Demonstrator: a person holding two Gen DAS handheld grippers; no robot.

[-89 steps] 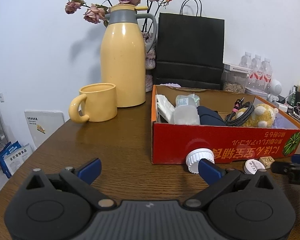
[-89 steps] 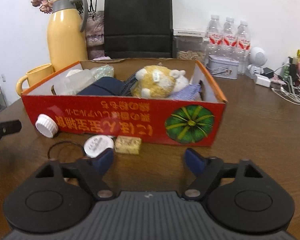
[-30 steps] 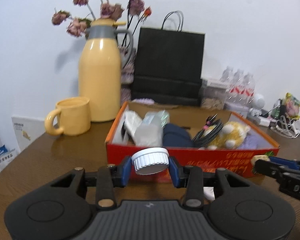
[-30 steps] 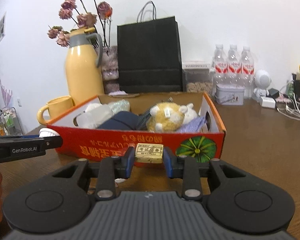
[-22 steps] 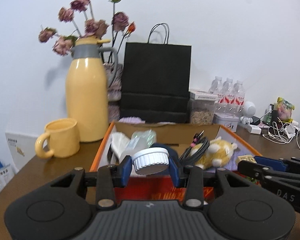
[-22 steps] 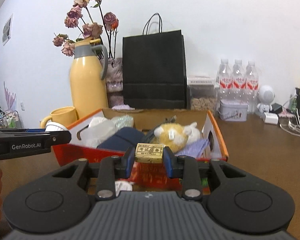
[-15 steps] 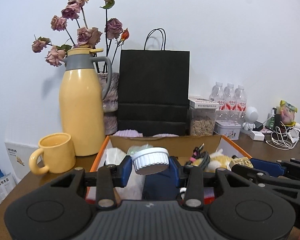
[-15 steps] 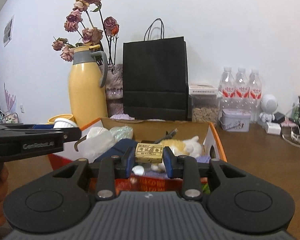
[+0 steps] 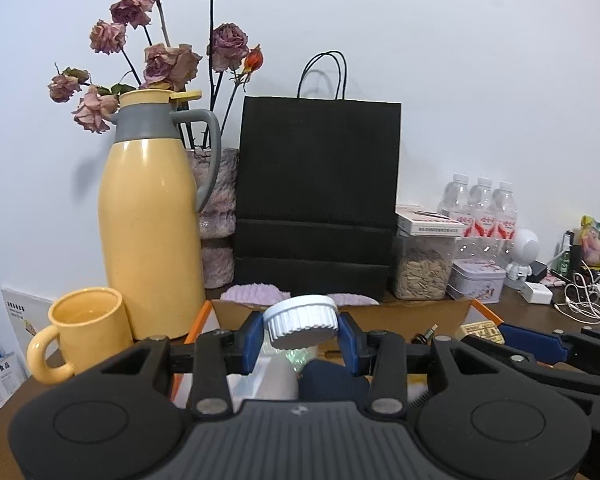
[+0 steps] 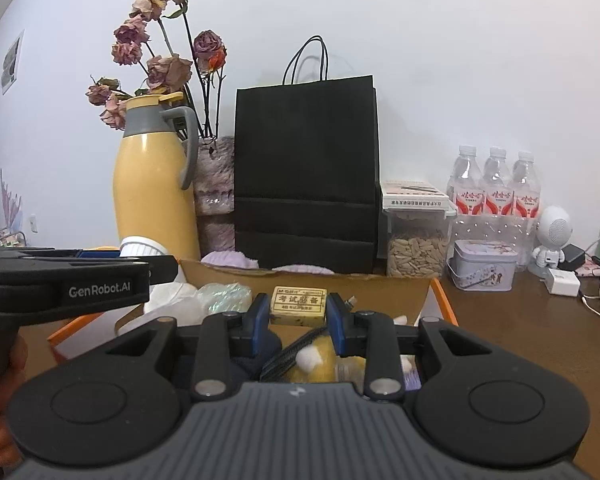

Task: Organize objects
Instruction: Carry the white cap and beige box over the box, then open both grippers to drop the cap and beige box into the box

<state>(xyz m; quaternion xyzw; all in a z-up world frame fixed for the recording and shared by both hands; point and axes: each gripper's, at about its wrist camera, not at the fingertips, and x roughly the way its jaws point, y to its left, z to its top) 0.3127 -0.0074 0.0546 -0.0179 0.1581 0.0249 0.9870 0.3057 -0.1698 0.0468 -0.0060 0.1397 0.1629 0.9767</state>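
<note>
My left gripper (image 9: 300, 334) is shut on a white ribbed jar lid (image 9: 301, 321) and holds it above the open red cardboard box (image 9: 432, 312). My right gripper (image 10: 298, 316) is shut on a small tan eraser (image 10: 299, 300) with printed characters, also above the box (image 10: 440, 292). The box holds a navy pouch (image 9: 332, 380), a clear plastic bottle (image 10: 224, 296), a black cable (image 10: 292, 350) and a yellow plush toy (image 10: 320, 360). The right gripper with the eraser (image 9: 478, 328) shows at the right of the left wrist view. The left gripper with the lid (image 10: 142, 249) shows at the left of the right wrist view.
Behind the box stand a yellow thermos (image 9: 152, 232), a yellow mug (image 9: 80, 332), a vase of dried roses (image 9: 216, 216), a black paper bag (image 9: 316, 200), a jar of seeds (image 9: 422, 264), a tin (image 10: 484, 266), water bottles (image 10: 496, 188) and chargers with cables (image 9: 580, 300).
Both grippers have risen from table level and moved forward over the box, each carrying its object. The box now lies below and close in both views.
</note>
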